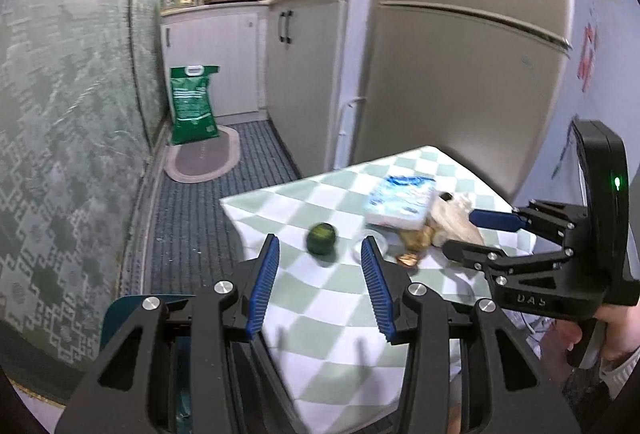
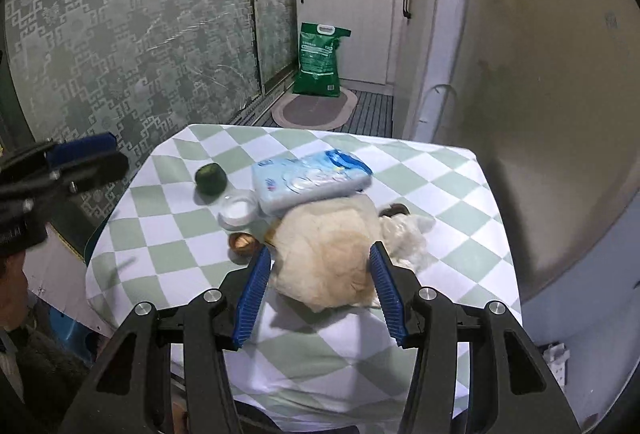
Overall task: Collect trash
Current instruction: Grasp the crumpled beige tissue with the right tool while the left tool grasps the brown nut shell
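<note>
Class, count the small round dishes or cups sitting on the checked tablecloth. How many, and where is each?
2. A white dish sits beside the tissue pack; a small copper-coloured cup lies just in front of it, by the crumpled bag. The bag may hide others.

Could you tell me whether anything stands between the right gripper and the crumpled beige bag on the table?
Nothing visible does. The right gripper is open, and the crumpled beige bag lies directly between its fingers. The tissue pack sits behind the bag.

One green fruit (image 2: 210, 178), one tissue pack (image 2: 310, 180), one crumpled bag (image 2: 328, 254), one small dish (image 2: 239, 210).
</note>
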Available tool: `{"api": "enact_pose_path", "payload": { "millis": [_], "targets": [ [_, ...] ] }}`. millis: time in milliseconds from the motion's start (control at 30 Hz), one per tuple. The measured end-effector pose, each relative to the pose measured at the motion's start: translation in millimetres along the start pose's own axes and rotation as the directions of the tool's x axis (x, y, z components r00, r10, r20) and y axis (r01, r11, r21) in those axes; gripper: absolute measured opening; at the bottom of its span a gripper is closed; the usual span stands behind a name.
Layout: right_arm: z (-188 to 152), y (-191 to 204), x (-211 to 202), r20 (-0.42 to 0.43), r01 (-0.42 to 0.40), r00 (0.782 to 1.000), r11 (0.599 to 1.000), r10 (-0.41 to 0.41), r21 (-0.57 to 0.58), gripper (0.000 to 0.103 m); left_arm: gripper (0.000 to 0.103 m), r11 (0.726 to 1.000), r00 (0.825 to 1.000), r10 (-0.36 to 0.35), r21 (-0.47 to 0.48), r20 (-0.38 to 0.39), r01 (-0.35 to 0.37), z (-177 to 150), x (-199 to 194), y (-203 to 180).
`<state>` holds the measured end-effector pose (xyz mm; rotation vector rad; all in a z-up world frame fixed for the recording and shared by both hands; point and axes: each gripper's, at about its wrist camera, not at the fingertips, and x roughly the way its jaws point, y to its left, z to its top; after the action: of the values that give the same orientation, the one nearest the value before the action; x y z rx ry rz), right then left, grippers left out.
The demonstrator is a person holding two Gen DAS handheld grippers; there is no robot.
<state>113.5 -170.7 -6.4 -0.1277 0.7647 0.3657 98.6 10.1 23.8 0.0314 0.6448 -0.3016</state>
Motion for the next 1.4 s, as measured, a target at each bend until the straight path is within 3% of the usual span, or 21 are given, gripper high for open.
{"api": "enact_pose_path", "payload": {
  "millis": [233,400,867,1067,1400],
  "targets": [
    [-2.7,-11.2,-8.5,0.015,-0.024,1.0,1.0,0.024,0.015,0.031,0.045,0.997,0.997,-0.068,0.033,-0.047,0.069,-5.8,21.6,-29.6],
    [-3.1,-20.0,-16.3,0.028,-0.058,0.998,0.998,0.057,0.036,0.02,0.029,0.993,0.989,-0.111,0.023,-0.095,0.114,-9.1,38.7,-39.7],
    [-4.8,-49.4,-37.6,0.08,-0.137,0.988,0.985,0.129,0.101,0.019,0.026,0.995,0.983,-0.091,0.035,-0.158,0.098,-14.5,66.9,-62.2],
    [-5.8,-67.4,-43.9,0.113,-0.209,0.975,0.961,0.191,0.182,0.019,0.026,0.996,0.984,-0.084,0.025,-0.16,0.089,-13.1,70.8,-62.6],
    [-0.1,-72.2,-57.0,0.156,-0.208,0.971,0.961,0.18,0.184,0.019,0.023,0.996,0.982,-0.086,0.017,-0.166,0.09,-11.5,75.3,-62.6]
  ]
}}
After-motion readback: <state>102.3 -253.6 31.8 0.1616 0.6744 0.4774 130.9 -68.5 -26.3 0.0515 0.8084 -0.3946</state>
